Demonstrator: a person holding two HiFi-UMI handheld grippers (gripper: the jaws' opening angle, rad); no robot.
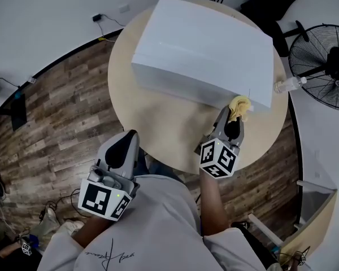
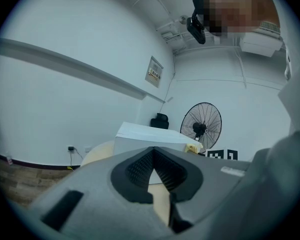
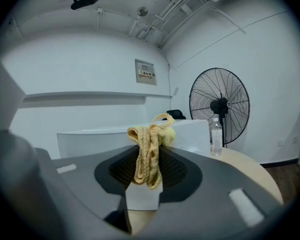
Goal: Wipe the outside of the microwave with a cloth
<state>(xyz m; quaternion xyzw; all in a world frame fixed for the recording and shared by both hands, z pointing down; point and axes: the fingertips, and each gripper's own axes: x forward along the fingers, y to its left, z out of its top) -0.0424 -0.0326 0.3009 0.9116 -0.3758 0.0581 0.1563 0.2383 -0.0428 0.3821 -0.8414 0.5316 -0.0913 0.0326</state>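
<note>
Sensibly, right gripper (image 3: pixel 149 170) clenches the soft, light cloth (image 3: pixel 148 136) by its bunch (it could slip) near the microwave (image 1: pixel 203 52); left gripper (image 2: pixel 153 159) closed, empty.

We cannot tell whether the cloth (image 1: pixel 239 107) touches the microwave (image 1: pixel 203 49). The cloth's lower end is hidden between the jaws of the right gripper (image 1: pixel 231 118). The right edge of the head view cuts off the fan (image 1: pixel 322 66). The print on the wall sign (image 3: pixel 145 73) is too small for us to read.
</note>
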